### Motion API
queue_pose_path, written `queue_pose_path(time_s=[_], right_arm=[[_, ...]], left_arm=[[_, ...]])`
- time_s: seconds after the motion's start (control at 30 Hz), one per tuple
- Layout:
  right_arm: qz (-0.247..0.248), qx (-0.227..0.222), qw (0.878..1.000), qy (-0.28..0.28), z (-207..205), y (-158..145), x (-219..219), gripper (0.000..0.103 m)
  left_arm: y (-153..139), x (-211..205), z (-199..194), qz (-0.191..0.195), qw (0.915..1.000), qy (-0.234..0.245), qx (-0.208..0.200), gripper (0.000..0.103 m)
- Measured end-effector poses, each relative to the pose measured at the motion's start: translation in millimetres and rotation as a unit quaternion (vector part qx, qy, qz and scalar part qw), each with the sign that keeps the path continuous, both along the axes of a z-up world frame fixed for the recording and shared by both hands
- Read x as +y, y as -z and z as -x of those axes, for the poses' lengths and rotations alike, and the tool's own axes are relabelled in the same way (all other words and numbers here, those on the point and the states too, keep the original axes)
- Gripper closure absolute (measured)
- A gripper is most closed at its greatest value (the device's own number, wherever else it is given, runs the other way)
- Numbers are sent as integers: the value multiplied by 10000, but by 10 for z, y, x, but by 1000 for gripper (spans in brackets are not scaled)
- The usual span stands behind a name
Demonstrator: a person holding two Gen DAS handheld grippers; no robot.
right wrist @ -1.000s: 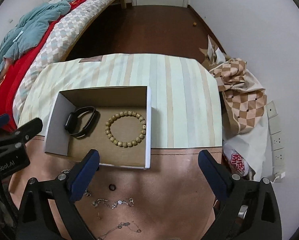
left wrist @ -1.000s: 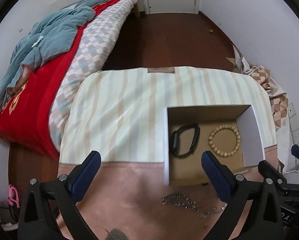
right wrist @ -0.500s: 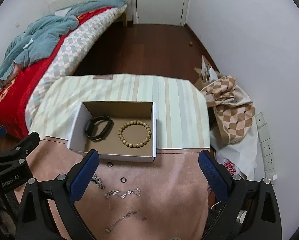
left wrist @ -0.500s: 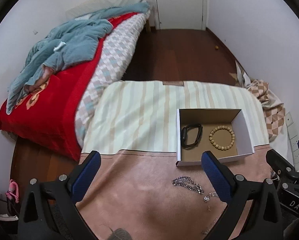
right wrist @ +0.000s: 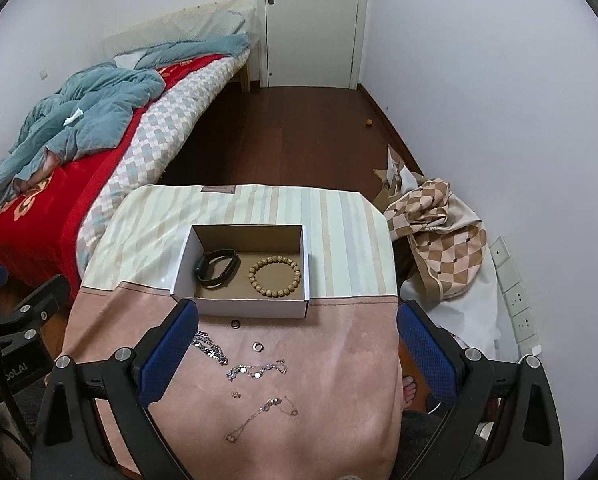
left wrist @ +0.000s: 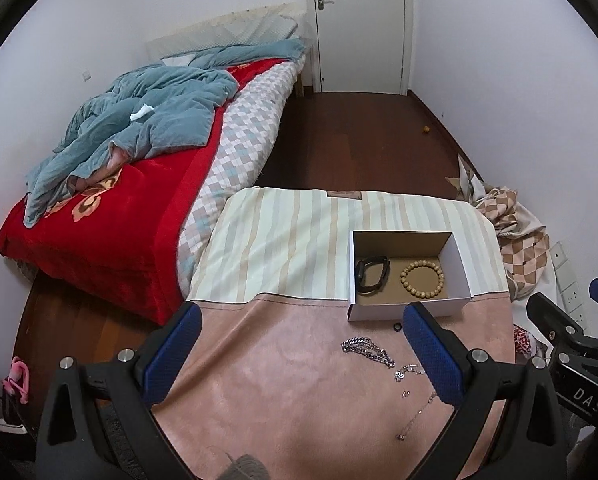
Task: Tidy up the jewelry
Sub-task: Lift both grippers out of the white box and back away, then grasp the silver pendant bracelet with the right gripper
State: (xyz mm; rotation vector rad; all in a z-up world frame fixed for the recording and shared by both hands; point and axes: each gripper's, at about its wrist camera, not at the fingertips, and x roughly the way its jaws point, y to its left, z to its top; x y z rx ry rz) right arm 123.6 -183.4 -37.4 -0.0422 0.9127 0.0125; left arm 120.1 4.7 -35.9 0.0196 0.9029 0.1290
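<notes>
Even, soft indoor light; sharp, fisheye-warped edges.

Striped cream cloth (right wrist: pixel 339 232), red bedspread (left wrist: pixel 111 224), blue fingers (right wrist: pixel 171 352).

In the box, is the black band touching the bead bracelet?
Apart. The right wrist view shows bare box floor between the band and the bracelet.
</notes>
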Motion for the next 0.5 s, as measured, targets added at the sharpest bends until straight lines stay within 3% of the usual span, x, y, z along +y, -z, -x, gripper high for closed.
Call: queue_pose_path(time_s=[0.13,0.27,0.5], right_arm=[[-121,20,9999,-18,125,33,-2,2],[-327,190,9992,87,195,257,-94,2],[-781,1117,9899,394,262,1186,-366,3]], left_arm=[[96,44,73,75,9999,-78,46,0],[394,77,139,34,9995,-181,248,0],[1257,76,197,-173,9944,-257,1012,0]])
